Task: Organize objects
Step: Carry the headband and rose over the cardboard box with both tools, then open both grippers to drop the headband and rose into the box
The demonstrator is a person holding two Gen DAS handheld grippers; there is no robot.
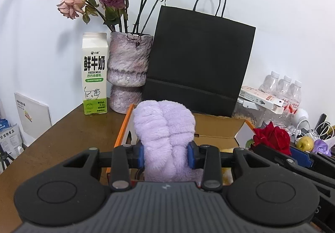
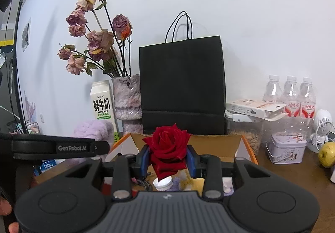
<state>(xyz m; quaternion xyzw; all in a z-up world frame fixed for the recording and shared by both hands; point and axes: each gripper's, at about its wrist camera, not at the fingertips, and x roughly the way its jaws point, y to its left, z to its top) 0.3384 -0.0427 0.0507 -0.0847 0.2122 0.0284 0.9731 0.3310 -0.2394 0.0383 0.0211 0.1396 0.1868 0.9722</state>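
My left gripper is shut on a fluffy purple plush item and holds it above the open orange-edged cardboard box. My right gripper is shut on a red rose and holds it above the same box. The rose also shows at the right of the left wrist view, and the plush shows at the left of the right wrist view. Inside the box lie a white cap and other small items, partly hidden.
Behind the box stand a black paper bag, a vase of dried roses and a milk carton. To the right are water bottles, a clear container, a lilac tin and a yellow-green apple.
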